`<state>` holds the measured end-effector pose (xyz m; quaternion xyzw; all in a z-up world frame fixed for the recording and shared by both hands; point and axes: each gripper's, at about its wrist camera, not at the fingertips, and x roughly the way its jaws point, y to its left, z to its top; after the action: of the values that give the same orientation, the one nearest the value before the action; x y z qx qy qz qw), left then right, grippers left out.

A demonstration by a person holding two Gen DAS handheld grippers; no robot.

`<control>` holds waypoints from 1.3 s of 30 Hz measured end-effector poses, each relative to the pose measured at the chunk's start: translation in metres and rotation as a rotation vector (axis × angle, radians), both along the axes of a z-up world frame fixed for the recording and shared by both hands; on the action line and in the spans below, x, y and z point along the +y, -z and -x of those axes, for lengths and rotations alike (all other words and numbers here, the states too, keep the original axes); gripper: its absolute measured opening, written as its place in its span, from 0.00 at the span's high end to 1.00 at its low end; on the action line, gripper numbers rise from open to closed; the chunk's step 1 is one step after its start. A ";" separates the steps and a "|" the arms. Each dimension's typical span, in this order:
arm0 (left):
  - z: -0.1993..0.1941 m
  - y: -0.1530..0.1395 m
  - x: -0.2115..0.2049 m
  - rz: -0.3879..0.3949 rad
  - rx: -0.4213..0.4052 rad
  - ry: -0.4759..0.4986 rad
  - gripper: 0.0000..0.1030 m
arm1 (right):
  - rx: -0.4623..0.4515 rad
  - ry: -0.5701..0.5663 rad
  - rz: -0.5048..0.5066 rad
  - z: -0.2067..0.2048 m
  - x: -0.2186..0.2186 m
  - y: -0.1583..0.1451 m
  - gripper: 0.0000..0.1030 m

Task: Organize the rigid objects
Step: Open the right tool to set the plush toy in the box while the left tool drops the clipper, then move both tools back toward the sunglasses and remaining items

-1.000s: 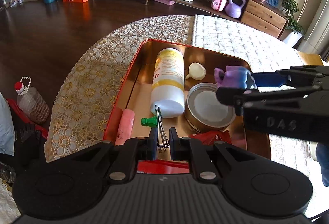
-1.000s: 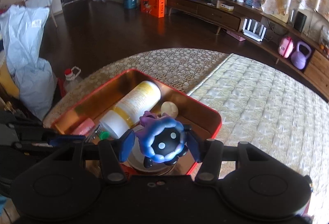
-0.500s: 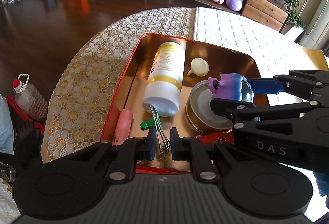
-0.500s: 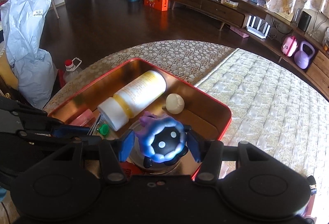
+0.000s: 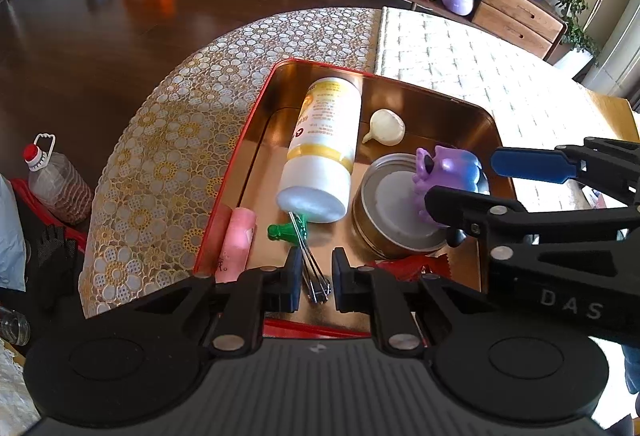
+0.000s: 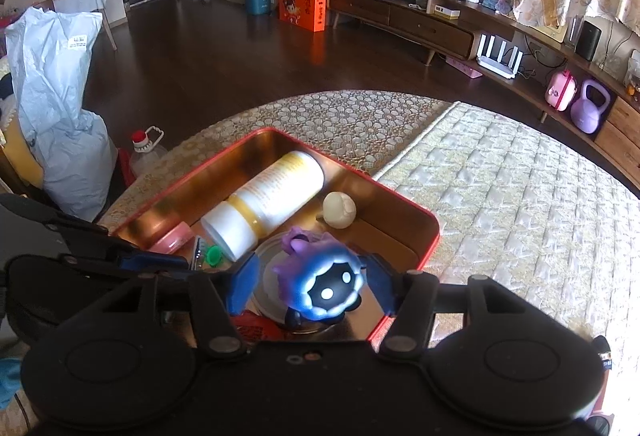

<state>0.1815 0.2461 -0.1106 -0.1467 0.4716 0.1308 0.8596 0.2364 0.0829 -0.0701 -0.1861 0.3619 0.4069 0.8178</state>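
Note:
A red tin tray (image 5: 256,124) with a gold inside sits on the round table. In it lie a white and yellow bottle (image 5: 324,148), a garlic bulb (image 5: 386,126), a round metal tin (image 5: 394,212), a pink tube (image 5: 238,244), a green-capped item (image 5: 280,230) and thin metal needles (image 5: 310,268). My left gripper (image 5: 314,276) stands narrowly apart around the needles, not gripping them. My right gripper (image 6: 310,282) is open around a purple and blue toy figure (image 6: 320,278), which rests on the tin's lid (image 6: 272,280); the toy also shows in the left wrist view (image 5: 446,176).
A red wrapper (image 5: 404,268) lies at the tray's near edge. The table has a lace cloth (image 5: 180,140) on the left and a quilted mat (image 6: 500,204) on the right. A plastic jug (image 5: 56,180) stands on the floor beside the table.
My right gripper has lowered the toy onto the metal tin and opened its jaws, letting it go. My left gripper has pulled back slightly from the tray and opened around the needles.

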 end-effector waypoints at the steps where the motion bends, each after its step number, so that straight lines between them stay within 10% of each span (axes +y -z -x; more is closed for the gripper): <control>1: 0.000 -0.001 -0.001 -0.002 0.001 0.002 0.86 | 0.001 0.000 -0.005 0.001 -0.001 -0.002 0.42; 6: 0.005 -0.007 -0.005 -0.006 -0.008 0.011 0.82 | 0.008 -0.001 -0.035 0.007 -0.010 -0.010 0.42; 13: 0.015 -0.018 -0.011 -0.025 -0.035 0.001 0.47 | 0.022 0.004 -0.079 0.014 -0.027 -0.022 0.39; 39: 0.050 -0.065 -0.088 -0.074 -0.171 0.107 0.32 | 0.059 0.136 -0.276 0.050 -0.141 -0.062 0.11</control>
<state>0.1314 0.1576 -0.0455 -0.1001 0.3986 0.0889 0.9073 0.1861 -0.0582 -0.0079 -0.0351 0.3384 0.4017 0.8503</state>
